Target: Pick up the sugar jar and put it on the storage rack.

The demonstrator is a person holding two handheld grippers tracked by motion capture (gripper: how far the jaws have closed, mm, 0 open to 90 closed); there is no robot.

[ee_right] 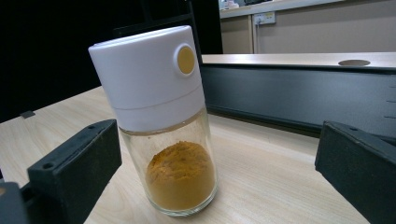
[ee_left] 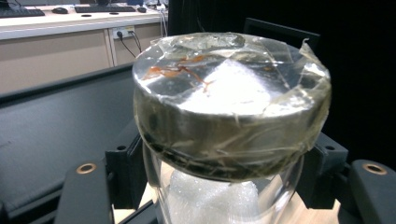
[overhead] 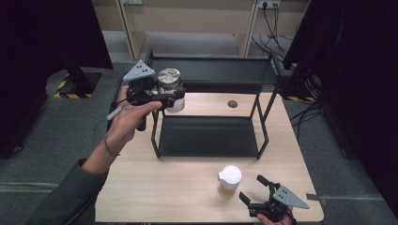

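We are squeezing a glass jar (overhead: pixel 172 90) with our left claw (overhead: pixel 174 97), and its black jaws are pressing on both sides of the see-through glass just under the lid. We are holding the jar up in the air, beside the top left corner of the black metal rack (overhead: pixel 211 70). The jar's lid (ee_left: pixel 231 93) is round, shiny and silver, with crinkly clear tape stuck over it. Something white and bubbly is sitting inside the jar. Our right claw (overhead: pixel 254 187) is standing wide open and gripping nothing. It is resting low near the front of the wooden table (overhead: pixel 155 187), just beside a small spice jar (overhead: pixel 229 180). That jar is wearing a smooth white cap (ee_right: pixel 149 79) and holding orange powder (ee_right: pixel 180 175).
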